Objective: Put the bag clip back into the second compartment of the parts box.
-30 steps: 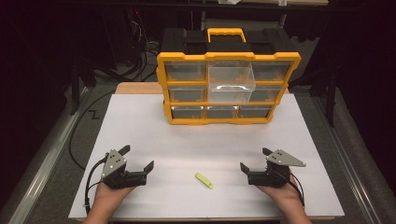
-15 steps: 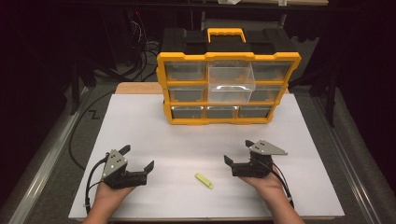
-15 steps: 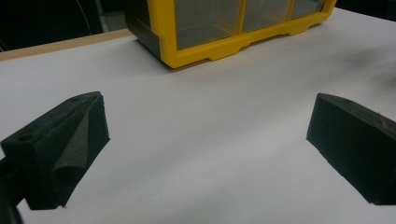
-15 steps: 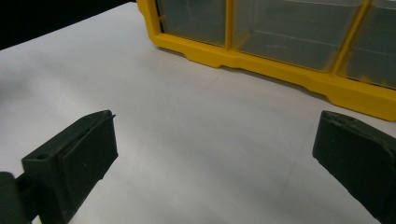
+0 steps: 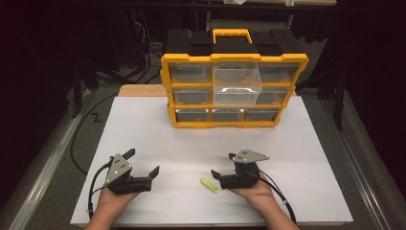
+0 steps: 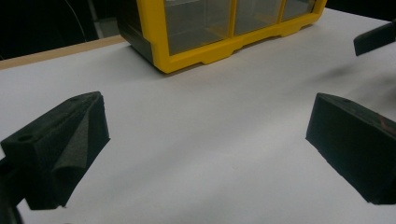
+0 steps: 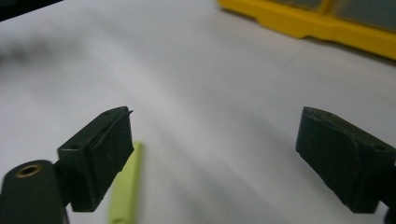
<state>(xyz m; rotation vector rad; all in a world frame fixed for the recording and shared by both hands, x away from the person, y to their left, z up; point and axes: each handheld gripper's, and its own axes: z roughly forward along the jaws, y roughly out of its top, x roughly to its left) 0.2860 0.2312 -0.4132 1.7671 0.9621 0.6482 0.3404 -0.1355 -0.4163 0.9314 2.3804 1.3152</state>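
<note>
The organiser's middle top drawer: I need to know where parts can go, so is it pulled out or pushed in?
Pulled out: the clear drawer juts forward of the yellow organiser frame, past its neighbours.

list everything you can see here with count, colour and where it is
stick: 1, light green, flat on the white sheet near the front, just left of the right claw
drawer organiser: 1, yellow frame with black top and clear drawers, at the back of the sheet; the middle top drawer is pulled out
white sheet: 1, white, covers the table top
wooden board: 1, light brown, edge shows behind the sheet, left of the organiser
cables: several, black, on the floor at left and behind the organiser
left claw: 1, black, front left, jaws open, nothing between them
right claw: 1, black, front centre-right, jaws have just been closing, nothing between them; the stick lies beside one jaw
</note>
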